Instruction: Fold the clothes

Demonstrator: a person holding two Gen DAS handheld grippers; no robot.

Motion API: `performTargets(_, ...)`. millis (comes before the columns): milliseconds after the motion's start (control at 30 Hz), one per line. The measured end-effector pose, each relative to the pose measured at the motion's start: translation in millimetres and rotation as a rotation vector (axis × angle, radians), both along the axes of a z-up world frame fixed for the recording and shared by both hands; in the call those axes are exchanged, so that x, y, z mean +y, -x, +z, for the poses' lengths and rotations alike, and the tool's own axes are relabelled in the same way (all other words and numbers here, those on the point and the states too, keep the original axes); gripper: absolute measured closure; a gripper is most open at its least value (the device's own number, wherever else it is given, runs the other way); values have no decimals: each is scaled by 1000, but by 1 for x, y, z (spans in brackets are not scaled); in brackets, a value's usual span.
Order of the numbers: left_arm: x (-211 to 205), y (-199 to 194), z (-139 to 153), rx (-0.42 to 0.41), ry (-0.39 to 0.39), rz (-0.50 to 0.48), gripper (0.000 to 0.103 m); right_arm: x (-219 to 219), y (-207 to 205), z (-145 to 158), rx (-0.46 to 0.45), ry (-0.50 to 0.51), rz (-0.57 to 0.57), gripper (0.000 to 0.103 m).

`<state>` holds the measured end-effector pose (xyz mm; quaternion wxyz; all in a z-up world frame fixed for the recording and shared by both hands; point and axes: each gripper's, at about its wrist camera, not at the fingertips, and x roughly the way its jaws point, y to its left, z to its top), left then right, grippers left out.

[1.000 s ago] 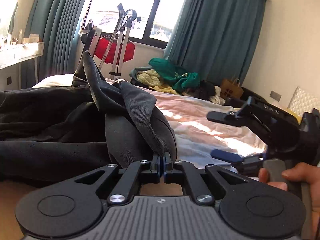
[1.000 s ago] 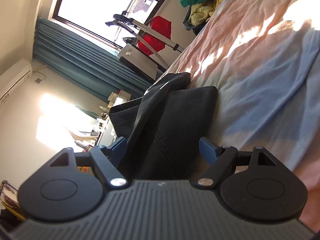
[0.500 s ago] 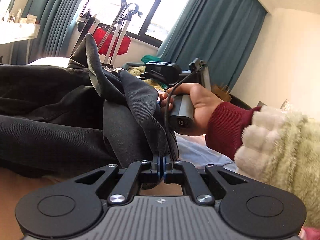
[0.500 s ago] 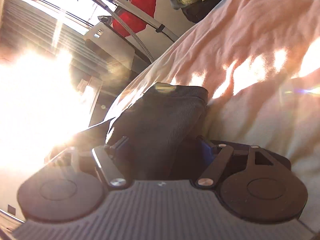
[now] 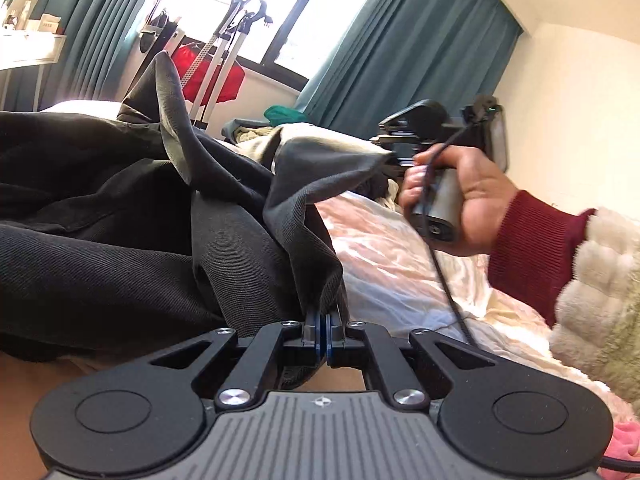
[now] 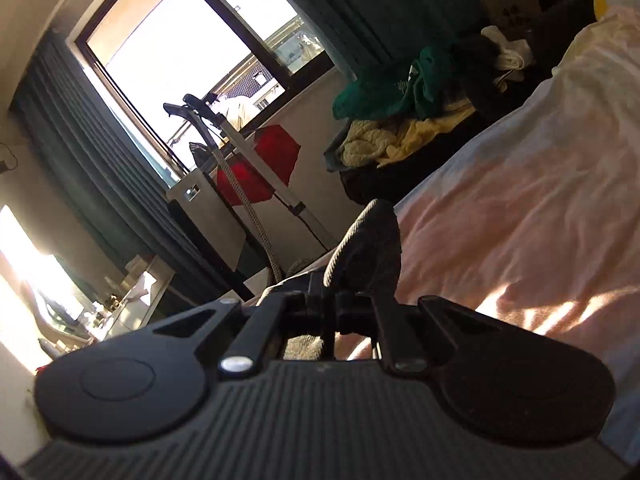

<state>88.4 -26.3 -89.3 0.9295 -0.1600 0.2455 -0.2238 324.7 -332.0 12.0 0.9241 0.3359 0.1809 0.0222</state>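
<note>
Left wrist view: left tool (image 5: 323, 330) pinched together on the near edge of the dark garment (image 5: 120, 248), which lies heaped on the bed (image 5: 400, 272), left side. Right tool (image 6: 334, 308) clamped on a far corner, lifted. Cloth looks soft, mid-weight, ribbed, likely not slippery; it drapes and sags. Judgement: hold at hems or corners, fabric taut between tools.

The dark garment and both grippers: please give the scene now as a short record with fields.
garment: dark garment, crumpled on the bed
left gripper: shut on a garment edge
right gripper: shut on another garment corner, raised above the bed
right hand: gripping the right gripper's handle
background: clothes pile by the window
</note>
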Motion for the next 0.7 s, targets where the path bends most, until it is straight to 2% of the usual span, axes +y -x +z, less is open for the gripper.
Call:
performTargets(33, -2, 2, 1, -5, -12, -1, 101, -18, 23, 6, -22, 4, -48, 95)
performTargets(267, -23, 1, 0, 11, -95, -19, 100, -117, 149, -37, 52, -141, -305, 95)
performTargets(333, -31, 2, -4, -14, -153, -23, 100, -145, 184, -49, 74, -185, -377, 95)
performTargets(400, -38, 1, -9, -33, -216, -30, 100, -155, 199, -80, 138, -299, -393, 95)
performTargets(500, -43, -3, -17, -6, -264, -24, 100, -156, 210, -116, 211, -373, -383, 95)
performTargets(600, -44, -3, -22, -7, -305, -20, 98, -154, 210, -129, 262, -366, -376, 94)
performTargets(700, -44, -3, -24, -3, -330, -17, 95, -157, 212, -132, 266, -392, -352, 93)
